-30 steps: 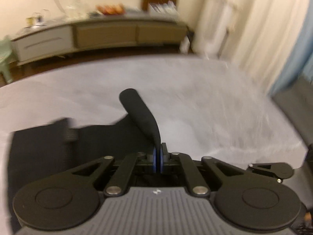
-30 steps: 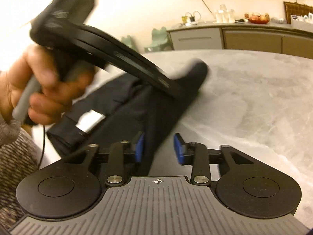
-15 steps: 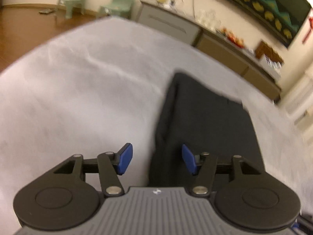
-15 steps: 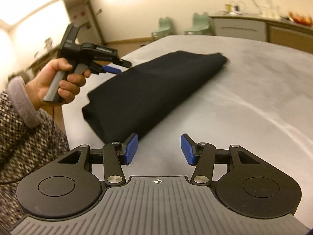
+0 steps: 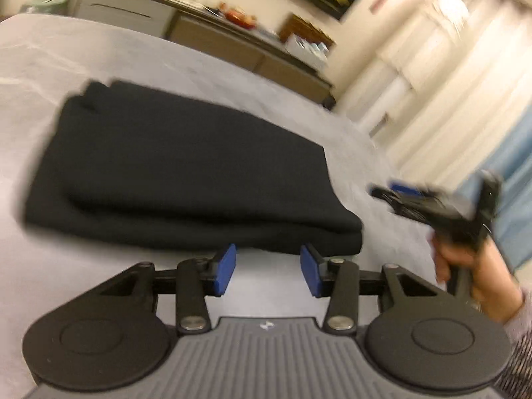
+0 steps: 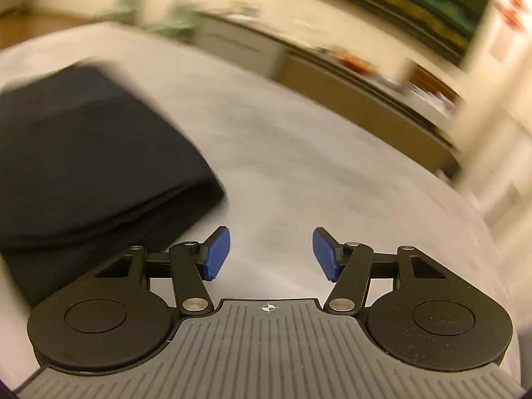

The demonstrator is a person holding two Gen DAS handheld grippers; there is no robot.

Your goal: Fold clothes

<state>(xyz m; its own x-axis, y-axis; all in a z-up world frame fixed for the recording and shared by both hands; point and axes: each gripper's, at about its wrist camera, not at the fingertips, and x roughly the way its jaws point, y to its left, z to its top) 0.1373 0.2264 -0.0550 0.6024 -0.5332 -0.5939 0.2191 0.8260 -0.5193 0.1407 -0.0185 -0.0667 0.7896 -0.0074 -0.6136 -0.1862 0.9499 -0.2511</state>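
A black garment (image 5: pixel 186 173) lies folded in a flat stack on the grey table cover (image 5: pixel 99 56). My left gripper (image 5: pixel 268 267) is open and empty, just short of the stack's near edge. My right gripper (image 6: pixel 271 254) is open and empty over bare cover, with the garment (image 6: pixel 76 153) to its left. The right gripper also shows in the left wrist view (image 5: pixel 392 191), held in a hand to the right of the stack, blurred.
A long sideboard (image 5: pixel 212 36) with dishes and boxes on top stands against the far wall. Pale curtains (image 5: pixel 442 76) hang at the right. Green small chairs (image 6: pixel 179 16) stand at the far left. The table cover (image 6: pixel 316 166) extends right of the garment.
A second ago my left gripper was shut on the black cloth and carrying it over. It has let go and both grippers have pulled back; the garment now lies folded.
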